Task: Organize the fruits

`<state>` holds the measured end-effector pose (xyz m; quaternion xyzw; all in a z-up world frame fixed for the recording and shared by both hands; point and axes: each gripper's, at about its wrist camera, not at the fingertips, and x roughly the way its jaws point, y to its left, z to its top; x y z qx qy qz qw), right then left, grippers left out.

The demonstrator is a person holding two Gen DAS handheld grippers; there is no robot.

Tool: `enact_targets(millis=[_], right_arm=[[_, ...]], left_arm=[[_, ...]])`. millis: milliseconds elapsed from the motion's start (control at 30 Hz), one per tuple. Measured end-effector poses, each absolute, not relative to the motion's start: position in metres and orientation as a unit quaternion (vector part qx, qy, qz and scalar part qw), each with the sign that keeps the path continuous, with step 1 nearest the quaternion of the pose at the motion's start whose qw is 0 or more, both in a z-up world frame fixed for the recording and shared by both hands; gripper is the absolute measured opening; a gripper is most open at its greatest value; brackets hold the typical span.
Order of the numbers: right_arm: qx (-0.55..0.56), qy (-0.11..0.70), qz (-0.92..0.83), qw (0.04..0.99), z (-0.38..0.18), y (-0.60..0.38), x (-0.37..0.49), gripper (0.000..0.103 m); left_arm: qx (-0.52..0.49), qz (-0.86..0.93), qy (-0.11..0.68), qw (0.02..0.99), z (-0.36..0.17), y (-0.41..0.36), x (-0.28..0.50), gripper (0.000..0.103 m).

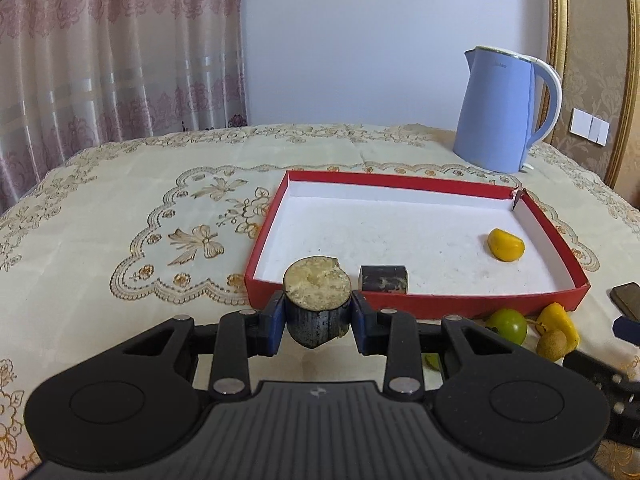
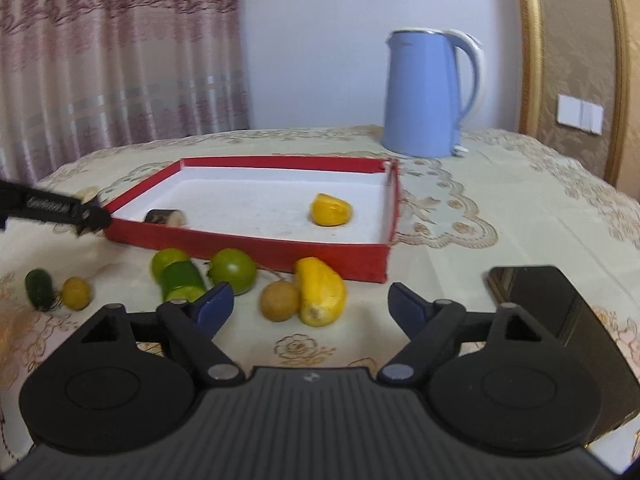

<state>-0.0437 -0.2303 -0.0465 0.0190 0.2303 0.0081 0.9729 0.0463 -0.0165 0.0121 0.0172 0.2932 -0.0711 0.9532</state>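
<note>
Left wrist view shows the left gripper [image 1: 318, 312] pinching a dark cane chunk [image 1: 317, 300] at the red tray's [image 1: 416, 306] 7 o'clock corner, two pieces inside, six loose outside; right gripper [image 2: 310, 303] spread, empty.

Right gripper [image 2: 310, 300] open, nothing between the fingers. Just ahead of it on the tablecloth [image 2: 500, 208]: brown round fruit [image 2: 279, 301] touching yellow fruit piece [image 2: 321, 297]. Ahead-left: green round fruit [image 2: 234, 270], cut green piece [image 2: 182, 280]. Further ahead: red tray [image 2: 248, 246], holding a yellow piece [image 2: 330, 210] and dark-skinned chunk [image 2: 165, 217]. Blue kettle [image 2: 424, 92] beyond. Left gripper [image 2: 86, 216] at the tray's left corner.
</note>
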Motion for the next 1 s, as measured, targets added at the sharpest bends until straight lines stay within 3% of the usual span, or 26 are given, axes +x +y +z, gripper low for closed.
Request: enact_targets(millis=[300, 500, 733, 833, 933, 1000], right_arm=[[0.02, 0.236, 0.013, 0.971, -0.045, -0.234, -0.044, 0.048], [0.007, 0.237, 0.059, 0.97, -0.044, -0.221, -0.039, 0.037], [0.03, 0.25, 0.099, 0.963, -0.044, -0.219, -0.026, 0.036], [0.132, 0.256, 0.178, 0.941, -0.04, -0.237, -0.029, 0.034], [0.071, 0.25, 0.106, 0.96, -0.04, -0.233, -0.03, 0.037], [0.039, 0.252, 0.083, 0.963, -0.043, -0.231, -0.029, 0.034]], left_arm=[[0.023, -0.075, 0.283, 0.956, 0.021, -0.02, 0.049, 0.033], [0.022, -0.076, 0.29, 0.954, 0.018, -0.023, 0.05, 0.033], [0.026, -0.078, 0.287, 0.954, 0.019, -0.025, 0.049, 0.033], [0.026, -0.076, 0.287, 0.955, 0.019, -0.025, 0.049, 0.033], [0.023, -0.076, 0.288, 0.954, 0.019, -0.024, 0.05, 0.033], [0.025, -0.078, 0.288, 0.954, 0.019, -0.024, 0.049, 0.033]])
